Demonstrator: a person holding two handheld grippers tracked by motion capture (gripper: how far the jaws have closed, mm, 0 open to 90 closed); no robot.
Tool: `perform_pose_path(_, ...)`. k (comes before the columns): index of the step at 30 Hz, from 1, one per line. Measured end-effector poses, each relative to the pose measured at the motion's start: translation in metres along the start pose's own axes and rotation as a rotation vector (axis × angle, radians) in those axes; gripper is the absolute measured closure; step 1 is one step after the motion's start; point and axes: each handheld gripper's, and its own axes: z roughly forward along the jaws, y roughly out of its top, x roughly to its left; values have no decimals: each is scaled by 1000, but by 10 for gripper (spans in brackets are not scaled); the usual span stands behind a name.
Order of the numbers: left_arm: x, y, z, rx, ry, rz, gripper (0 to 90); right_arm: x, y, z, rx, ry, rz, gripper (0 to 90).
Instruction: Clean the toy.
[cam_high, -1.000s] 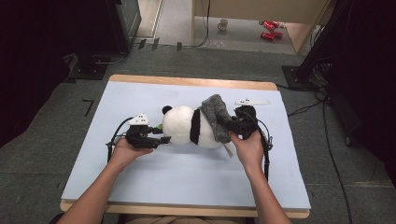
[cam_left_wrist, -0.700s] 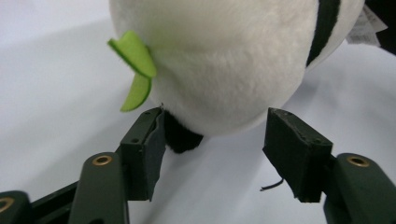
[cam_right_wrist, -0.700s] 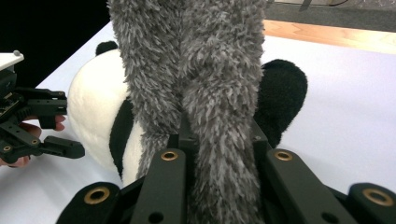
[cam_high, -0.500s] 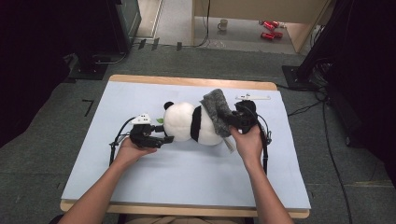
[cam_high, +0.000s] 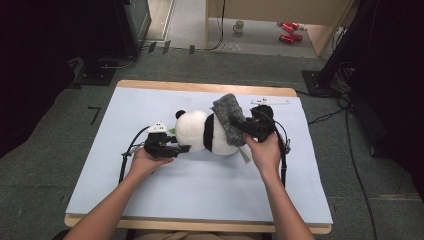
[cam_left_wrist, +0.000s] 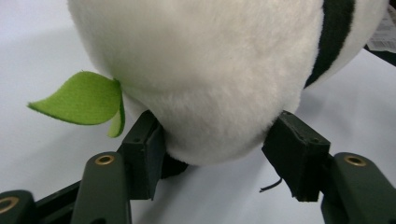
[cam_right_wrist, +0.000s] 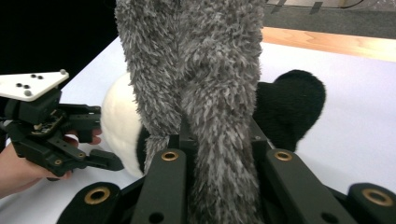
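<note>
A black-and-white plush panda (cam_high: 200, 131) lies on its side mid-table, with a green felt leaf (cam_left_wrist: 79, 98) at its head. My left gripper (cam_high: 186, 148) has its jaws around the bottom of the white head (cam_left_wrist: 201, 70). They have just been closing, and both pads press into the fur. A grey fuzzy cloth (cam_high: 229, 120) is draped over the panda's body. My right gripper (cam_high: 245, 129) is shut on that cloth (cam_right_wrist: 201, 70), which rises between its jaws. The right gripper view also shows the left gripper (cam_right_wrist: 100, 142) against the panda's head (cam_right_wrist: 119, 116).
A pale blue mat (cam_high: 150, 200) covers the wooden table (cam_high: 200, 86). A white tag (cam_high: 244, 155) hangs from the panda near my right hand. On the floor behind the table stand a mug (cam_high: 240, 25) and red cans (cam_high: 287, 32). Dark equipment flanks both sides.
Both hands and the panda stay almost where they were. The grey cloth remains in the right gripper.
</note>
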Motion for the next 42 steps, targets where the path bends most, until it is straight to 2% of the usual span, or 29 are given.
perform_pose_path(3, -6, 0, -1, 0, 18, 5, 475, 14, 1, 1, 4, 20, -18, 772)
perform_pose_path(6, -11, 2, 0, -4, 8, -8, 482, 30, 0, 8, 25, 40, -49, 772)
perform_pose_path(10, -12, 1, 2, -9, 20, -7, 485, 47, -6, 22, 61, 46, -89, 773)
perform_pose_path(14, -12, 0, 4, -22, 20, -27, 497, 58, -13, 36, 94, 52, -105, 773)
perform_pose_path(17, -11, -1, 5, -24, 26, -38, 492, 60, -18, 43, 110, 52, -114, 771)
perform_pose_path(22, -11, -2, 7, -27, 44, -11, 499, 54, -26, 54, 155, 5, -126, 768)
perform_pose_path(25, -11, -2, 8, -33, 49, -3, 518, 48, -26, 52, 152, 10, -106, 768)
perform_pose_path(30, -10, -1, 8, -28, 60, -2, 564, 43, -24, 47, 148, -5, -106, 768)
perform_pose_path(33, -9, 0, 8, -30, 62, -10, 569, 38, -23, 42, 137, -11, -100, 769)
perform_pose_path(42, -6, 2, 7, -19, 64, -17, 607, 11, -16, 17, 74, -44, -41, 764)
